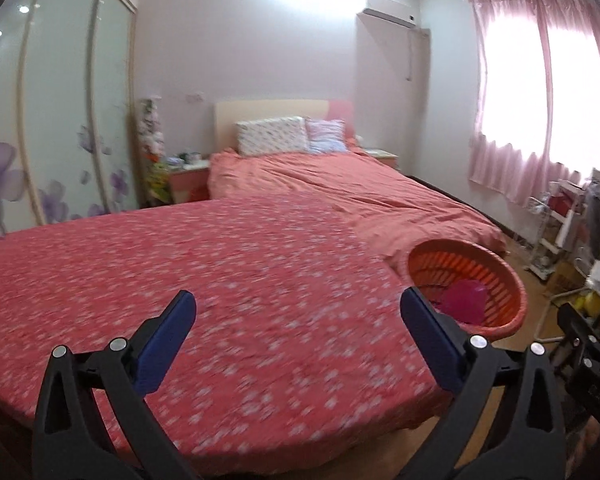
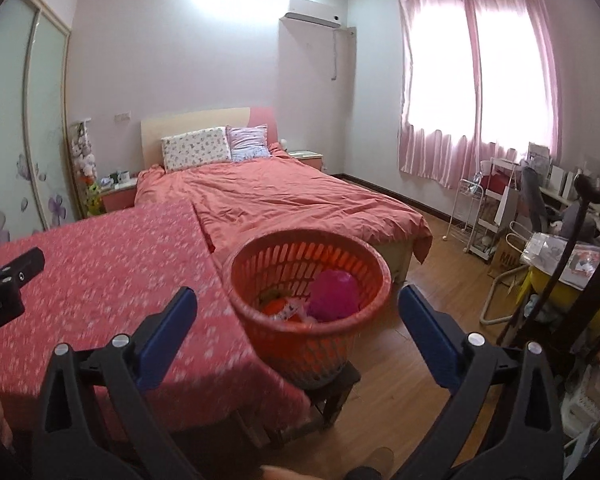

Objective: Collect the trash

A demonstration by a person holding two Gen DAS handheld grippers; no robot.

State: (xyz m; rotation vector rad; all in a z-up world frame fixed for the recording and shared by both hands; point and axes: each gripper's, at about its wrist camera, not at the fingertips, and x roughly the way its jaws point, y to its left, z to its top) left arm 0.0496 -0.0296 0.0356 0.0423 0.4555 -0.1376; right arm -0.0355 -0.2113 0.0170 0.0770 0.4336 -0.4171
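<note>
Trash sits in the orange basket [image 2: 310, 280] on a stool beside the table: a magenta item [image 2: 334, 290] plus other scraps. Floral tablecloth [image 1: 204, 272] shows no litter. Left gripper [image 1: 298, 312] and right gripper [image 2: 298, 308] both spread, empty. Collection looks nearly done.

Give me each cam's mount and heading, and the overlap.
Left wrist: on the left hand-held gripper, open and empty, facing across the floral cloth toward the bed; right hand-held gripper's edge at far right.
Right wrist: on the right hand-held gripper, open and empty, facing the orange basket; a fingertip shows at the bottom edge.
Shared: basket, cloth, bed, pink curtains.
</note>
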